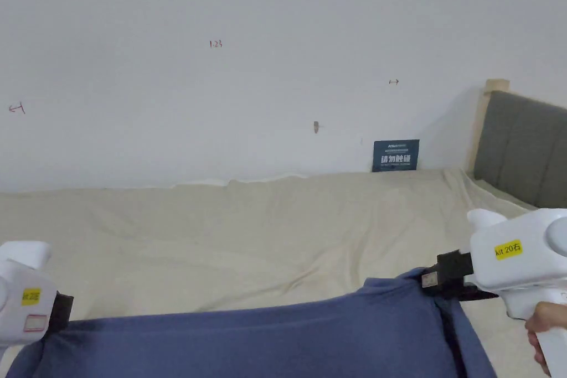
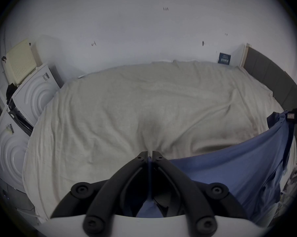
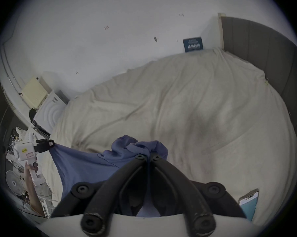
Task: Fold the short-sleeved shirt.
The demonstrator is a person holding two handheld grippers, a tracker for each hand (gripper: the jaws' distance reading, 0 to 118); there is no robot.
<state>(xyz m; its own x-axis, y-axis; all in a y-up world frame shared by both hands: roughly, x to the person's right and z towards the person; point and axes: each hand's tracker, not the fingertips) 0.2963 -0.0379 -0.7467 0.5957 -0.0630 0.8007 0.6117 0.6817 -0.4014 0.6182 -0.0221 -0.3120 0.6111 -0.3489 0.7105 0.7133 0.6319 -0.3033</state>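
Note:
A blue short-sleeved shirt hangs stretched between both grippers above the near edge of the bed. My left gripper is shut on the shirt's left end; in the left gripper view its jaws pinch a thin fold of blue cloth. My right gripper is shut on the right end, where bunched blue fabric bulges past the closed jaws. The other gripper shows far left in the right gripper view, held by a hand, with the shirt taut between.
A beige sheet covers the bed, wrinkled. A grey padded headboard stands at the right, and a small dark sign leans on the white wall. A phone lies on the bed near the right gripper. White appliances sit left of the bed.

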